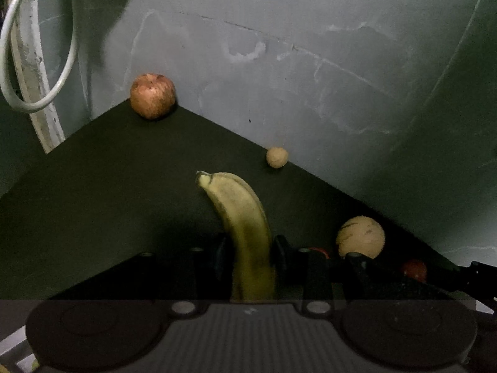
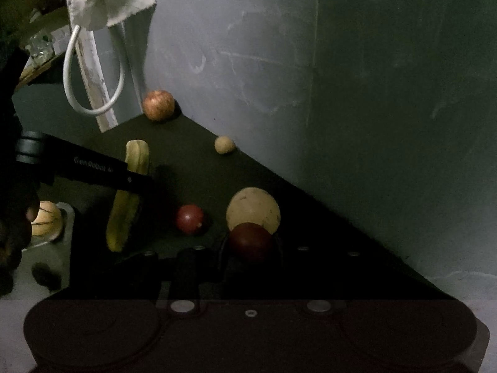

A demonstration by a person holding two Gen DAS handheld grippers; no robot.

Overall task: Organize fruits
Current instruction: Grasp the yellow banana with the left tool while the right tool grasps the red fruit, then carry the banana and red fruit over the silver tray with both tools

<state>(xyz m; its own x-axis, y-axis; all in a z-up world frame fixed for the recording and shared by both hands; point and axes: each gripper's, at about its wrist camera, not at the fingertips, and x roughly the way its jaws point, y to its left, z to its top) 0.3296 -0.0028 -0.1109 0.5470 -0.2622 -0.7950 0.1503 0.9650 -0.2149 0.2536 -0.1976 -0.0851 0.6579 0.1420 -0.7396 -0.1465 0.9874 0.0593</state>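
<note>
Left gripper (image 1: pixel 250 258) is clamped on the banana (image 1: pixel 245 227), pads on both sides of its lower half, tip pointing away toward the wall. Right gripper (image 2: pixel 250 248) is closed narrow on a dark red round fruit (image 2: pixel 251 241), directly in front of a larger tan round fruit (image 2: pixel 253 211). On the dark table (image 2: pixel 192 161): apple (image 2: pixel 158 105) in the far corner, small tan ball-shaped fruit (image 2: pixel 224 145) by the wall, smaller red fruit (image 2: pixel 190 218) between banana and right gripper. Pale round fruit (image 2: pixel 46 217) sits off the table's left edge.
</note>
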